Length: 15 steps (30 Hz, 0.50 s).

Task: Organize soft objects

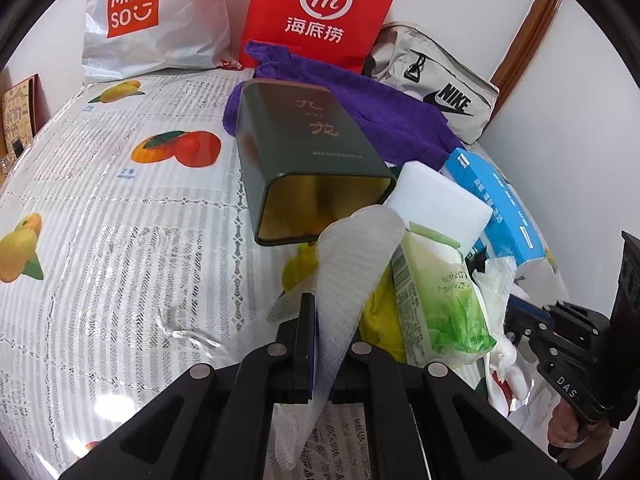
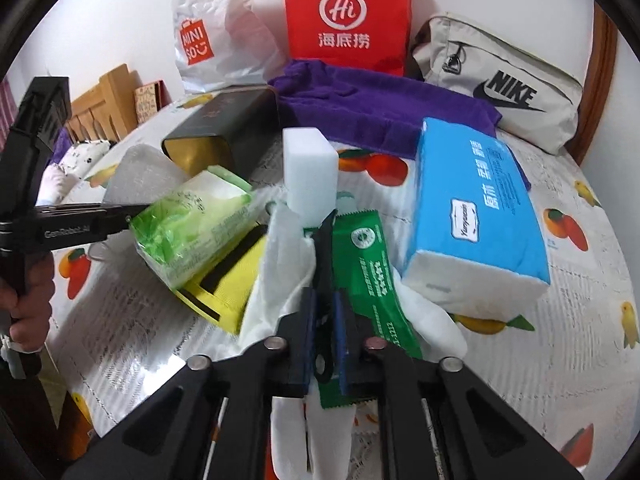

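Left wrist view: dark green tin [image 1: 312, 152] lies open, inside bare.

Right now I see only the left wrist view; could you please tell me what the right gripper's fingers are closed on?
Observer: The right gripper is shut on a thin black strip, which crumpled white wrap hides from you.
Operator: Thank you. Does anything lie beside it?
Observer: Yes, a green sachet lies just right of the fingers, over white tissue; your view misses it entirely.
Operator: And the yellow item under the wipes pack?
Observer: The yellow item beneath the wipes pack carries black stripes.
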Each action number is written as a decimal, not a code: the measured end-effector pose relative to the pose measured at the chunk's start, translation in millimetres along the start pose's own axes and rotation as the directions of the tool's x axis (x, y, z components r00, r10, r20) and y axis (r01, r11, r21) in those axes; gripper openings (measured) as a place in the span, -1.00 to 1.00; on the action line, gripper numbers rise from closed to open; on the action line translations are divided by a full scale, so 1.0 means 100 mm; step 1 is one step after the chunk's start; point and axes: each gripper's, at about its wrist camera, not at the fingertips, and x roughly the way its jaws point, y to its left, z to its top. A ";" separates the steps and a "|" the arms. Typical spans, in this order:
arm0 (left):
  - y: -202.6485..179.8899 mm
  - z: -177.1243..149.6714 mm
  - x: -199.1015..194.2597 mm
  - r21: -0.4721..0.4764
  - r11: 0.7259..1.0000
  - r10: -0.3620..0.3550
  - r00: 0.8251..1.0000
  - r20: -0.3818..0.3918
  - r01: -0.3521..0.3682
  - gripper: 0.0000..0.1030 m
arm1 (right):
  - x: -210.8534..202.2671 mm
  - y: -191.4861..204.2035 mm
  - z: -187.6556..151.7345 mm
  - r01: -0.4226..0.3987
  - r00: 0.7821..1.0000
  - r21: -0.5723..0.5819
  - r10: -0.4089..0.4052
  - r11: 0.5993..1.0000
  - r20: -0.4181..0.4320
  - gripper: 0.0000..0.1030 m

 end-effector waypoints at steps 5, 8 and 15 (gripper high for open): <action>0.02 0.02 -0.10 -0.006 1.000 -0.002 1.000 0.029 0.002 -0.92 | -0.22 -0.05 -0.05 -0.018 0.999 0.021 0.018 1.000 0.035 -0.94; 0.00 0.01 -0.17 -0.004 1.000 0.005 0.999 0.039 -0.005 -0.92 | -0.34 -0.13 -0.11 -0.019 0.999 0.047 0.017 0.999 0.040 -0.94; -0.06 -0.02 -0.36 -0.010 1.000 0.020 0.998 0.062 -0.020 -0.92 | -0.57 -0.36 -0.31 0.060 0.998 0.100 -0.061 0.993 0.011 -0.94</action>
